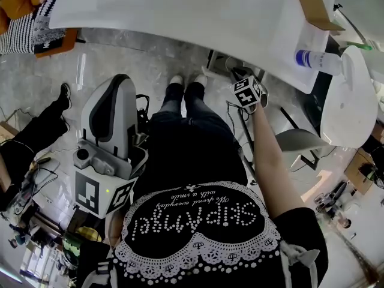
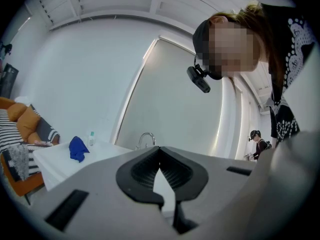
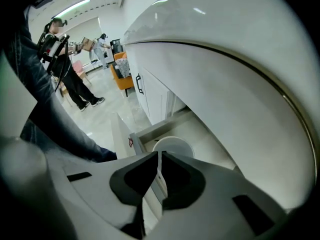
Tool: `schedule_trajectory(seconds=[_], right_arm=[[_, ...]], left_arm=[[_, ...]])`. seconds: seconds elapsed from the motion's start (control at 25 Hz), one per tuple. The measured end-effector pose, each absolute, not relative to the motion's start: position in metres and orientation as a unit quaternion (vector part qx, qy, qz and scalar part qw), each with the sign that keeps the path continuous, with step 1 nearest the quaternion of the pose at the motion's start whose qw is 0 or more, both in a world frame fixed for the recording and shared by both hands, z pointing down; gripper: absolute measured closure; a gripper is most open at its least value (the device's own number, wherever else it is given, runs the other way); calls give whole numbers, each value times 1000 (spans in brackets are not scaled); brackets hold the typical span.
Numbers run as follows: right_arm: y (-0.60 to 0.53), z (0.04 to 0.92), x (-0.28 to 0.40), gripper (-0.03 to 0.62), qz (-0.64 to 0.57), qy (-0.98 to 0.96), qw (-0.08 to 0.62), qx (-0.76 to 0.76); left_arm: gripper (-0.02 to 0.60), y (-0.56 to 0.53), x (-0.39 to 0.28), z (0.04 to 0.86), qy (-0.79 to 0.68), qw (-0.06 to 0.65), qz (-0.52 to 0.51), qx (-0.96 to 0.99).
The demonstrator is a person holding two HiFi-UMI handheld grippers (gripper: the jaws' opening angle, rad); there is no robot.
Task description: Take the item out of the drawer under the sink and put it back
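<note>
In the drawer (image 3: 150, 130), a white container (image 3: 172, 146) sits mouth-up below the closed, empty right hand-held gripper (image 3: 160, 155).

From the head camera I look steeply down on the left gripper (image 1: 117, 86), held low at the left and pointing up the picture toward the white counter (image 1: 180, 11), with its marker cube (image 1: 101, 194) nearest me. The right gripper (image 1: 247, 92) sits at the end of the outstretched right arm (image 1: 273, 155), just beside the counter's edge. A blue-capped bottle (image 1: 317, 59) lies at the counter's right end, near a cardboard box (image 1: 315, 5). Dark jeans (image 1: 192, 125) and white shoes (image 1: 187, 80) stand on the grey floor (image 1: 120, 56).
</note>
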State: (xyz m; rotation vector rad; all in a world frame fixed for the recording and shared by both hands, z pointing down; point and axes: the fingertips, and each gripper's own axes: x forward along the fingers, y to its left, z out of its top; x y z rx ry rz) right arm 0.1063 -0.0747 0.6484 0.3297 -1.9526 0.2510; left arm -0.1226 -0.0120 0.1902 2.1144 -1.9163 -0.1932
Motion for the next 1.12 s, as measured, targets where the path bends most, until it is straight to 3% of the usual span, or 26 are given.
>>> schedule_trajectory(seconds=[0.36, 1.12], right_arm=[[-84, 627, 102, 568, 139, -825, 501, 223], [-72, 503, 81, 577, 172, -875, 293, 346]], left_arm=[[577, -1, -132, 184, -653, 135, -72, 742], [577, 6, -137, 181, -605, 127, -102, 779]])
